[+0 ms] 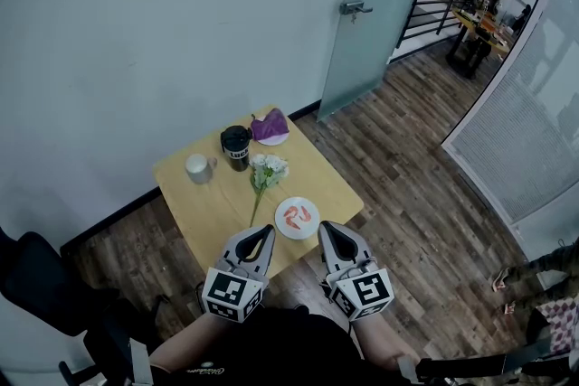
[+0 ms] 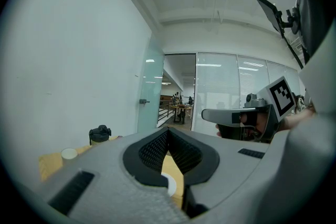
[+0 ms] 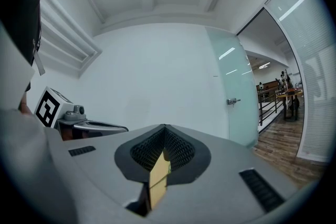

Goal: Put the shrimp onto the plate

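Observation:
Two orange-red shrimp (image 1: 296,215) lie on a small white plate (image 1: 308,229) near the front edge of the wooden table (image 1: 217,203). My left gripper (image 1: 265,233) hovers just left of the plate, over the table's front edge, jaws shut with nothing between them. My right gripper (image 1: 327,229) hangs just right of the plate, also shut and holding nothing. In the left gripper view the closed jaws (image 2: 168,131) hide most of the table; a sliver of the plate (image 2: 170,184) shows below them. The right gripper view shows its shut jaws (image 3: 165,128) against the wall.
A white flower (image 1: 268,170) lies mid-table. Behind it stand a black mug (image 1: 236,146), a white cup (image 1: 198,167) and a purple cloth on a dish (image 1: 270,127). A white wall and a glass door (image 1: 371,14) stand behind; a dark chair (image 1: 41,285) is at left.

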The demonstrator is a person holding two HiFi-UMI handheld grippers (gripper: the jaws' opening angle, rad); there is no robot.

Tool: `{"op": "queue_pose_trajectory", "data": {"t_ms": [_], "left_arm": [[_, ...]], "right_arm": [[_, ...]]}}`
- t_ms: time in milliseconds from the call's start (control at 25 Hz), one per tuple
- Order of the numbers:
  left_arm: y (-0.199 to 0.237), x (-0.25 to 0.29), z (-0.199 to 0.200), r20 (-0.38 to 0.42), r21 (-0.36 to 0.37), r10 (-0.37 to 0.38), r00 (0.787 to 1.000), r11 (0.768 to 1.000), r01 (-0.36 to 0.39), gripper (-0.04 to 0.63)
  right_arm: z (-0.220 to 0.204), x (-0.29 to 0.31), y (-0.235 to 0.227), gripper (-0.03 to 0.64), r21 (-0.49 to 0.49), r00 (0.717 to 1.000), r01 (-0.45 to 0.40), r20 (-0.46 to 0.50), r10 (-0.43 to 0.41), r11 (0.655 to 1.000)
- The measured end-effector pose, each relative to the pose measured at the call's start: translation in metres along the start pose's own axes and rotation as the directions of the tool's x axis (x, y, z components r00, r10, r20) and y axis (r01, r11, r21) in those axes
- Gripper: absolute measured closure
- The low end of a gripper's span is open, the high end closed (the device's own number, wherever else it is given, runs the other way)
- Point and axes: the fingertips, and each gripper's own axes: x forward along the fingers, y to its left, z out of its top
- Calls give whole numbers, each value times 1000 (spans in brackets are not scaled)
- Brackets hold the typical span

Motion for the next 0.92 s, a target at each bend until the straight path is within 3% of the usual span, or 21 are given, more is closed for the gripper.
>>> {"op": "queue_pose_trajectory", "data": {"t_ms": [920], "left_arm": [[2, -4, -5, -12, 3, 3, 1000, 1000, -3, 597]], "right_arm": [[-9, 0, 4, 617, 26, 1000, -5, -18, 5, 1000]]}}
